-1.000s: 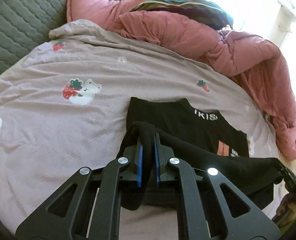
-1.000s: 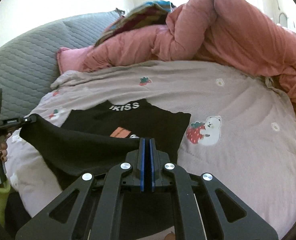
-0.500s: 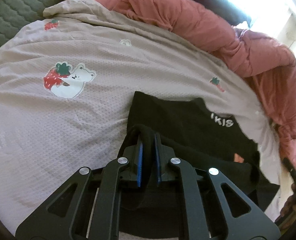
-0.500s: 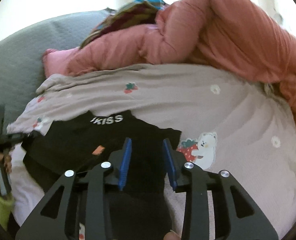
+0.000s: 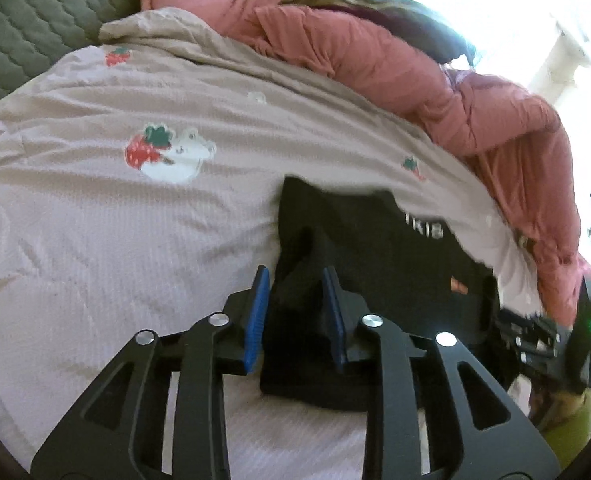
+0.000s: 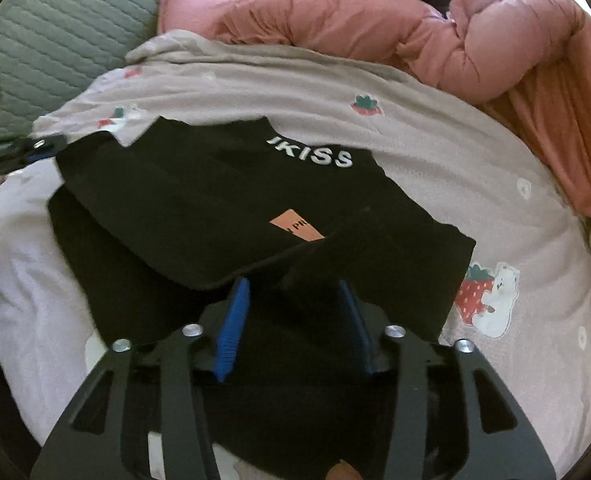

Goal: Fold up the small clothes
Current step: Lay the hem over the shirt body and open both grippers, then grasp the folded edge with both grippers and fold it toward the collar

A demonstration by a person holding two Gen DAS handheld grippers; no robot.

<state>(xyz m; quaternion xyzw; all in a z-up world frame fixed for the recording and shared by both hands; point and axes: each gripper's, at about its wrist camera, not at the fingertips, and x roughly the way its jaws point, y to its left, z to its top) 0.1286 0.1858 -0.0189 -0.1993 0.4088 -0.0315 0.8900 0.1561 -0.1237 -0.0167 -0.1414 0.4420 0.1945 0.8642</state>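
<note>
Largest first: a bed sheet (image 5: 95,240), pale pinkish-grey, printed with strawberries and white bears, spread across most of both views and wrinkled in soft ridges. Behind it, a grey quilted headboard (image 6: 75,28) along the upper left. Heaped along the far and right edge of the sheet, a pink duvet (image 5: 375,64), bunched in thick folds, with a striped dark blanket (image 5: 375,4) lying on top of it.

On the sheet, toward the near side, a black T-shirt (image 6: 223,200), folded over itself, lower half doubled up onto the upper half; white letters "KISS" near the collar end and an orange patch partly covered by the folded layer. Lying flat on the bedding, far from the duvet, with one corner beside the large bear-and-strawberry print in the right wrist view.

Left gripper (image 5: 295,300): blue pads spread apart, jaws just been opening, a raised fold of the black fabric standing between them, not pinched. Right gripper (image 6: 291,320): blue pads wider apart, jaws just been opening as well, a loose ridge of the same shirt between them, released. Seen too at the right edge of the left wrist view, blurred, with a yellow-green sleeve (image 5: 575,420) below it.
</note>
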